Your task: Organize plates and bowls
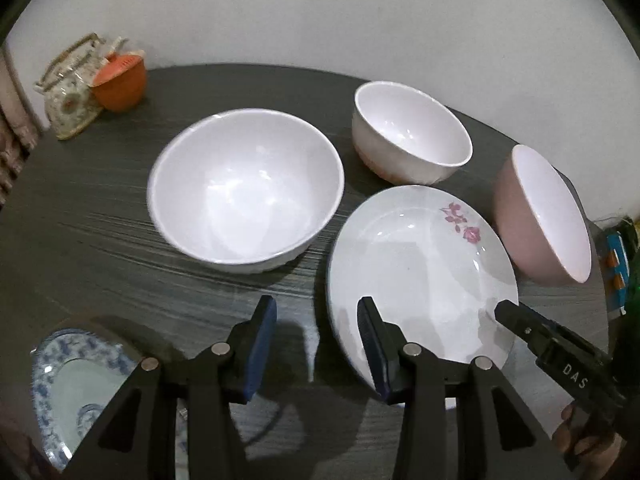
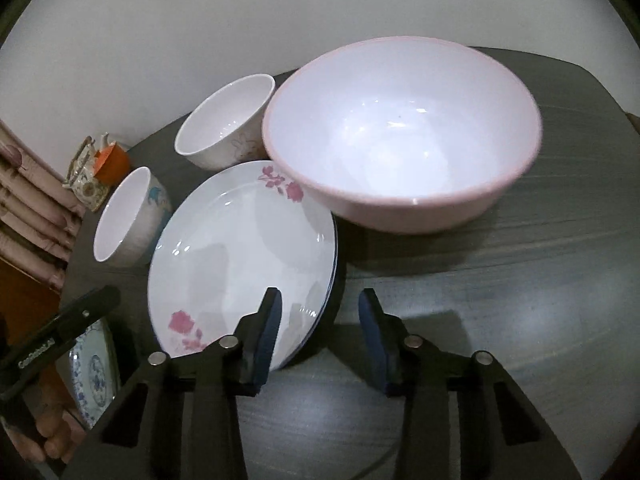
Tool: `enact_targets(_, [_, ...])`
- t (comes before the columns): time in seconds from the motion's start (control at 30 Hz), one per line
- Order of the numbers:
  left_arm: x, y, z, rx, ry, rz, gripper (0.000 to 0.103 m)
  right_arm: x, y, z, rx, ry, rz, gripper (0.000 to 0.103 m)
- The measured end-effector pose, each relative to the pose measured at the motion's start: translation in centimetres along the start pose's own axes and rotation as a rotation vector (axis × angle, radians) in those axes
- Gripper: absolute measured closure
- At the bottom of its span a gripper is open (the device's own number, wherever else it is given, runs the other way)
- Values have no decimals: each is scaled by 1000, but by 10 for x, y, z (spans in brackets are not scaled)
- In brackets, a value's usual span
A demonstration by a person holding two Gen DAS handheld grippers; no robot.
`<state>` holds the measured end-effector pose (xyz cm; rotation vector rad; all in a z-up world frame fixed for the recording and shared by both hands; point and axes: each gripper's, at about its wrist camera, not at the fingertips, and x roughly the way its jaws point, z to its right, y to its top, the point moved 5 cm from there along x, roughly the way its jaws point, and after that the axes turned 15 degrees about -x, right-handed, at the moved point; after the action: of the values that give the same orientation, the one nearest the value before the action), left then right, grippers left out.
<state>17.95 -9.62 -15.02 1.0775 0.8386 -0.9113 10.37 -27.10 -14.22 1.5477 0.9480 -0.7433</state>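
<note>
White china with pink roses, the plate (image 2: 240, 256) lies in the middle of the dark wood-grain table (image 2: 520, 280), and it seems to top a small stack, since further rims peep out under its right edge. That would explain why both tools gather here: plates look to be collecting in one pile. The right gripper (image 2: 320, 332) hangs over the plate's near right rim, its fingers partly apart and straddling the rim, one over the plate and one over the table, with nothing pinched between them. The left gripper (image 1: 318, 340) does the same at the near left rim, fingers partly spread and empty. Just beyond the plate on the right stands the wide pink bowl (image 2: 400, 140); a small white bowl (image 2: 228, 120) sits at the far side, and a larger white bowl (image 1: 246, 188) to the left, still unstacked. A blue-patterned plate (image 1: 68, 380) waits at the near left edge, probably next for the pile. At the far left corner stand a floral teapot (image 1: 70, 92) and an orange cup (image 1: 120, 84).
</note>
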Motion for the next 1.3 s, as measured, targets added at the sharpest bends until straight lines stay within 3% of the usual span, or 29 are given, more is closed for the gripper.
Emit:
enact_targets(0.33, [29,8,7,16,-12,-48,61,24,14,7,1,53,-14,79])
enact_targets(0.57, [45,12,11,16,-32,-77,82,36,21,12,2,71,-17,87])
enact_targets(0.83, [49,13,16,37,-27,-94,82,36,22,14,4,80,-14,91])
enact_targets(1.3, [27,-47,10,87,-20,-189,82,11,-32,3,26,96,-109,90])
